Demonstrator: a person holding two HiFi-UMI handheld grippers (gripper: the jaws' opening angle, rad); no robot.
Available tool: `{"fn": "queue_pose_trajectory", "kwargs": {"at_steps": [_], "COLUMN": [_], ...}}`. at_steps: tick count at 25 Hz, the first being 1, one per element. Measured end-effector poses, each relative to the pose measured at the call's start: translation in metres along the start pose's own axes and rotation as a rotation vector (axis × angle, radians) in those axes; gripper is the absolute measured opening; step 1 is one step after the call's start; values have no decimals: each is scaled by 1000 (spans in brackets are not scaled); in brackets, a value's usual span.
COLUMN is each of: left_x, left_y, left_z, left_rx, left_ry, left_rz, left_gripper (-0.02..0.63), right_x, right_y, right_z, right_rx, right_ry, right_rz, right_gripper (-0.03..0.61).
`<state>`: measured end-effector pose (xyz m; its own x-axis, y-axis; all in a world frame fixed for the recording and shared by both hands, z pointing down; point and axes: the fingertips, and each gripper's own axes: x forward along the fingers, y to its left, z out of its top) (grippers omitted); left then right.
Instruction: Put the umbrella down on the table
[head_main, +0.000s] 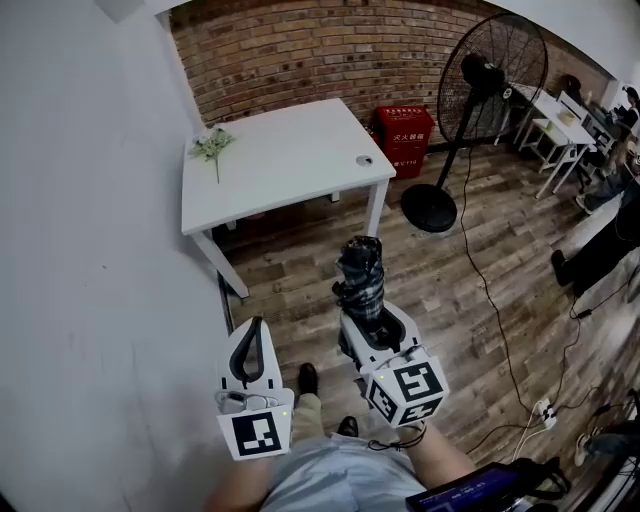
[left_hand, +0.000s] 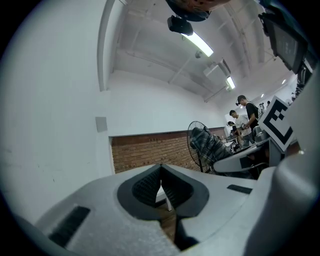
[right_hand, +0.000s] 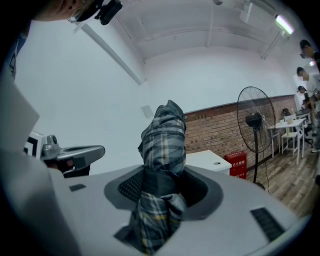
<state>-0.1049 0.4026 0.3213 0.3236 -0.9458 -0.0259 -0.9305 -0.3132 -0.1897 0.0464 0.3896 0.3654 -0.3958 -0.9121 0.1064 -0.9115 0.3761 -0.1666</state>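
**Umbrella in my right claw, table not yet reached**

My right claw is clamped partway on the folded plaid umbrella. The pads press on its bunched cloth, most of the bundle sticks out ahead of the tips, and a shorter tail hangs back toward my palm. My left claw is beside it with its tips together and nothing between them.

The white table lies ahead of both claws and well apart from them, with bare wooden floor between. I judge this to be the carrying step, with the set-down not yet begun.

Next I need to bring the right claw forward over the tabletop, lower the umbrella until it lies flat, and only then open the jaws. A green sprig lies at the table's far left and a small round thing near its right edge, so the open middle looks the safest place.
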Motion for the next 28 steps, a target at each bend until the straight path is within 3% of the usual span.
{"fn": "queue_pose_trajectory", "kwargs": {"at_steps": [15, 28], "left_x": [170, 241], "left_y": [112, 157], "left_z": [-37, -15], "left_rx": [5, 5], "left_ry": [14, -84], "left_rz": [-30, -54], "left_gripper": [5, 5], "right_x": [191, 263], "right_y": [-24, -39], "right_z": [3, 52], "right_rx": [-20, -81], "right_ry": [43, -30], "right_rz": [-25, -74], "right_gripper": [193, 193]}}
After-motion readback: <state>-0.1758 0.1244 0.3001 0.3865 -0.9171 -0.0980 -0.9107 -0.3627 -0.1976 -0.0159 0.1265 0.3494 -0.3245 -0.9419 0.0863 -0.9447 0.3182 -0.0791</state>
